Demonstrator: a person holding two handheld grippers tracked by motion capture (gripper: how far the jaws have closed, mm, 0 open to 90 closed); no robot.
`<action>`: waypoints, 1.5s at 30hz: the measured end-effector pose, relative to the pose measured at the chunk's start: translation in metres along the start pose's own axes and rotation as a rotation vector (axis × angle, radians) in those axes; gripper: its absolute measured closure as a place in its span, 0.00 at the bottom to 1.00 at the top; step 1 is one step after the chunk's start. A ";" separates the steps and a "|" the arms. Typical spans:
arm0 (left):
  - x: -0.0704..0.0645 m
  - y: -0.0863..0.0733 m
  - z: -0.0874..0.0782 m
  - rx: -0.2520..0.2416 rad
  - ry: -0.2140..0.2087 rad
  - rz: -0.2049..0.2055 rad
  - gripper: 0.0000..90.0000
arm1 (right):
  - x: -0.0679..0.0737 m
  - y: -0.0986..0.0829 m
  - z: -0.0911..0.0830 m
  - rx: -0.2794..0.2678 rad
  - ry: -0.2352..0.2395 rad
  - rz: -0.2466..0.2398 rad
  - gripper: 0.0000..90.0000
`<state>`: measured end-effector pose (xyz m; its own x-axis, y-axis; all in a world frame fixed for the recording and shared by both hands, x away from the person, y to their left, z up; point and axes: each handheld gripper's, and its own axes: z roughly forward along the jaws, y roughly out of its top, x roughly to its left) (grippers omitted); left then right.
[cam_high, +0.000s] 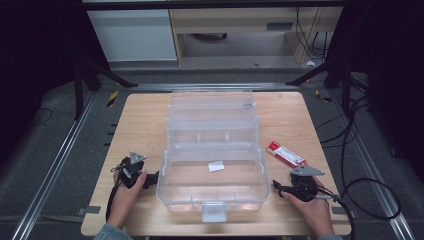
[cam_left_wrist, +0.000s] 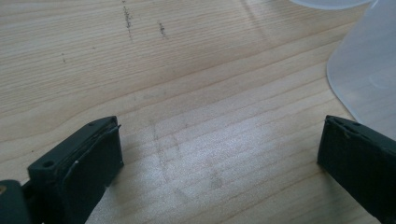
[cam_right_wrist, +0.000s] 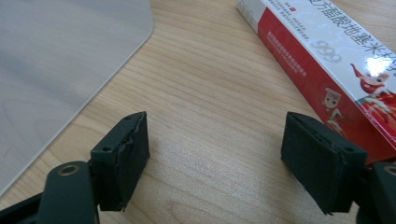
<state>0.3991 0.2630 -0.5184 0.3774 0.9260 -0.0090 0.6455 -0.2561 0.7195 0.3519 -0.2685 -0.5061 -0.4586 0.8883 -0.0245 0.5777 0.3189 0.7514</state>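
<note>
A clear plastic storage box stands open in the middle of the wooden table, its lid tipped back. A small white slip lies inside it. A red and white carton rests on the table right of the box. My left gripper sits just left of the box, open over bare wood, with the box's corner close by. My right gripper sits right of the box, open and holding nothing, between the box wall and the carton.
The person's hands come in from the near edge. Cables trail off the table's right side. Metal rails and black frame legs flank the table. Bare wood lies on either side of the box.
</note>
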 end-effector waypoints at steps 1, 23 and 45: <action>0.000 0.000 0.000 0.000 0.000 0.000 0.00 | 0.000 0.000 0.000 0.002 0.001 -0.003 0.25; 0.000 0.000 0.000 -0.001 0.001 -0.001 0.00 | -0.016 0.013 -0.034 0.020 -0.042 -0.025 0.36; 0.000 0.000 -0.001 0.002 0.002 0.003 0.00 | -0.080 0.066 -0.051 0.103 -0.040 -0.021 0.32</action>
<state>0.3984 0.2631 -0.5182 0.3781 0.9258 -0.0059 0.6461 -0.2593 0.7178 0.3921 -0.3359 -0.4207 -0.4448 0.8931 -0.0673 0.6358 0.3678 0.6787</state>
